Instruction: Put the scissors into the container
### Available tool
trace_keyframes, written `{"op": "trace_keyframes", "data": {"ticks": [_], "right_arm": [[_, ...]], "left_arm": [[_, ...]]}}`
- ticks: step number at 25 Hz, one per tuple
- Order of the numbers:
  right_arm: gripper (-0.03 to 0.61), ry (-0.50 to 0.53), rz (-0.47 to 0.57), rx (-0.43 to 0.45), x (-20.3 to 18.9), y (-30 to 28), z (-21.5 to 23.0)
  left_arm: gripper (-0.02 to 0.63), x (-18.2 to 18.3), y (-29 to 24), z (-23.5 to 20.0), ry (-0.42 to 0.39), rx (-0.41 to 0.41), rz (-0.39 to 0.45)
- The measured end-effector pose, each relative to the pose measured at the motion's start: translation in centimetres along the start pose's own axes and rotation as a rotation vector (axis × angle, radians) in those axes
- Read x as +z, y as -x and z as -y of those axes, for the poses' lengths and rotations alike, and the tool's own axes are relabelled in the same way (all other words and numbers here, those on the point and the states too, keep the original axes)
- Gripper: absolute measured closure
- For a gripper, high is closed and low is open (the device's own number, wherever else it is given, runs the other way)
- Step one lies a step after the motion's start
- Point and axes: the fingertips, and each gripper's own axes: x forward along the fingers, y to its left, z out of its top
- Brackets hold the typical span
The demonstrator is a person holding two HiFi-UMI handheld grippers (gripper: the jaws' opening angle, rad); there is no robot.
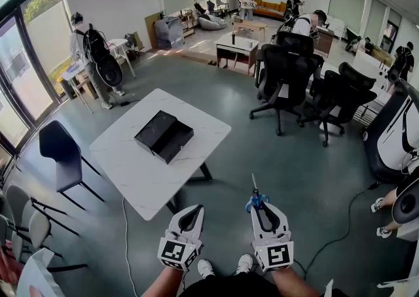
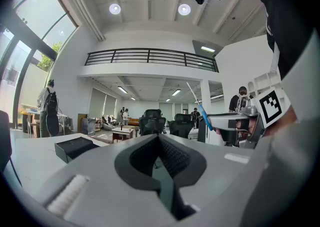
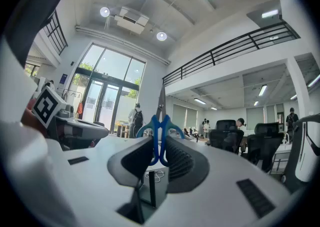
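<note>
- Your right gripper [image 1: 257, 208] is clamped on the scissors [image 3: 160, 133]. Its ribbed pads press on the blue handle loops, and the closed blades point forward, away from you.
- Your left gripper [image 1: 190, 211] has its jaws brought together with nothing between them. It hangs level just beside the right one and takes no part in the grip.
- The container [image 1: 163, 135] is a black open box lying on the white table [image 1: 131, 171], ahead and to your left. It is well apart from both grippers, and as far as the head view shows, nothing is in it.
- The pick-up looks done: the scissors are off any surface and firmly in your grip (held out over bare floor, not over the table).
- What is left is the larger part of the task. You have to carry the scissors across to the table, bring them over the box's opening, lower them in, and open the right jaws.
- The blade tip leads, so you will probably want to tilt the scissors down or lay them flat so they fit within the box's walls.
</note>
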Motion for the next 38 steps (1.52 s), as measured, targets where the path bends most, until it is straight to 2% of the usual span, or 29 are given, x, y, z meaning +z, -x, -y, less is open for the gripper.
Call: {"op": "trace_keyframes", "data": {"ticks": [6,11,20,29,34,38], "right_arm": [[0.492,0.008,0.003,0.008,-0.2,0.3,0.8],[0.492,0.005,0.015,0.023,-0.2,0.4,1.6],[0.491,-0.001,0.043,0.052,-0.3,1.4,4.4],[0.491,-0.068,0.039,0.120,-0.8,1.2,7.7],[0.491,-0.059,0.040,0.136,-1.1,-0.4,8.2],[0.491,-0.048,0.047,0.151,-1.1,-2.8,7.8]], "left_arm": [[0.604,-0.2,-0.4,0.8,-0.015,0.013,-0.010],[0.604,0.9,-1.2,1.4,0.047,0.012,0.022],[0.604,0.8,-3.2,4.2,-0.005,0.019,0.002],[0.604,-0.9,-5.2,6.2,-0.025,0.070,-0.039],[0.604,-1.4,-5.6,4.8,-0.005,0.110,-0.053],[0.604,-1.4,-7.1,3.0,-0.007,0.104,-0.045]]}}
